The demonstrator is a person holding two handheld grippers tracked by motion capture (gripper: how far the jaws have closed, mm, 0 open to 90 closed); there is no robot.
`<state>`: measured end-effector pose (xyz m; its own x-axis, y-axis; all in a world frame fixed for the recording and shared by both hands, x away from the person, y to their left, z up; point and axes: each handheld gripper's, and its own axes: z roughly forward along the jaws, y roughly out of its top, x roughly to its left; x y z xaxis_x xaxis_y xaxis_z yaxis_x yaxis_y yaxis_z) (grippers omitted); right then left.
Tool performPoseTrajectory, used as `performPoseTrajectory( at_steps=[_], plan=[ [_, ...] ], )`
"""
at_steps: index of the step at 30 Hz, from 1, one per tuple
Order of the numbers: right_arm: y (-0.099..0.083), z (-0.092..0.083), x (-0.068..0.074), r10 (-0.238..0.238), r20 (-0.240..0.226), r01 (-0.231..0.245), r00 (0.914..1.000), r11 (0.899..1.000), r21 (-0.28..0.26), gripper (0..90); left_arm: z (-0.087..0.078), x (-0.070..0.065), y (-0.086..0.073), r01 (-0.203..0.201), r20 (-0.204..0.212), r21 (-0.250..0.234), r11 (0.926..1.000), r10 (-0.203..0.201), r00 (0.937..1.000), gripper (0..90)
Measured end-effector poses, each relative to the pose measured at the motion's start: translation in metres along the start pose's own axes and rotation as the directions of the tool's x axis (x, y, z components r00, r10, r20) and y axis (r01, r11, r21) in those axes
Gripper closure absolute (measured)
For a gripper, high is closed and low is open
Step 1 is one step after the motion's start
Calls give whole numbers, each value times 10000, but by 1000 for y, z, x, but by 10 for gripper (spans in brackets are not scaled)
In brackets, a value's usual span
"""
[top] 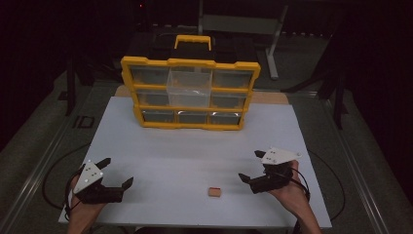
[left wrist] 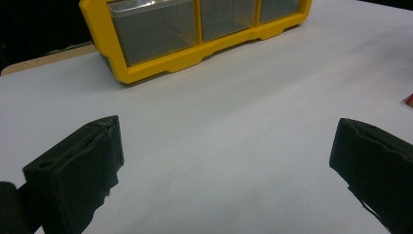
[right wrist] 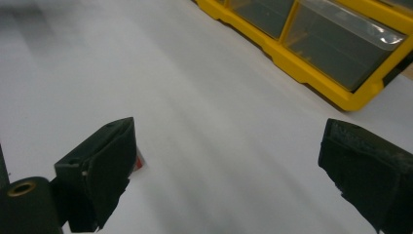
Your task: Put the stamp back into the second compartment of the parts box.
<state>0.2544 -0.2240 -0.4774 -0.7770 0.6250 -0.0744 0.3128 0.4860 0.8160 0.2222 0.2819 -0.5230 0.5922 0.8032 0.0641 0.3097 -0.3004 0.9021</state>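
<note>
- Small block (top: 214, 192), tan with a reddish edge, lies flat on the white table (top: 195, 146) near its front edge, between the two claws and closer to the right one.
- Right claw (top: 252, 170) sits at about 3 o'clock from the block, jaws spread wide and holding nothing; in the right gripper view a red-and-white corner of the block (right wrist: 140, 163) peeks out just beside the left-hand jaw.
- Left claw (top: 118, 172) rests at about 9 o'clock from the block, well apart from it, jaws likewise spread and empty; in the left gripper view a red sliver of the block (left wrist: 409, 101) sits at the right border.
- Yellow organizer (top: 190, 92) stands at 12 o'clock, far across the table, with one clear drawer (top: 189, 87) pulled out in its middle column.
- Risk, as a judgement: the block is low and flat, so a claw closing too high could skid over it or nudge it toward the front edge and off the table.
- Second risk: the block lies off to one jaw's side rather than centred, so closing now would likely clip a corner and spin it.
</note>
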Motion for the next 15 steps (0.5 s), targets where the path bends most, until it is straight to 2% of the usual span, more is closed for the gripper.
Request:
performPoseTrajectory(
  at_steps=[5, 15],
  plan=[
    [3, 5, 3, -115, -138, 117, 9998, 9998, 150, 67, 1, -1, 0, -21, 21, 50, 10000, 21, 10000, 0],
    [11, 20, 13, -643, -587, 687, 9962, 9947, 765, 67, 1, -1, 0, -60, 13, 86, 9999, 60, 10000, 0]
  ],
)
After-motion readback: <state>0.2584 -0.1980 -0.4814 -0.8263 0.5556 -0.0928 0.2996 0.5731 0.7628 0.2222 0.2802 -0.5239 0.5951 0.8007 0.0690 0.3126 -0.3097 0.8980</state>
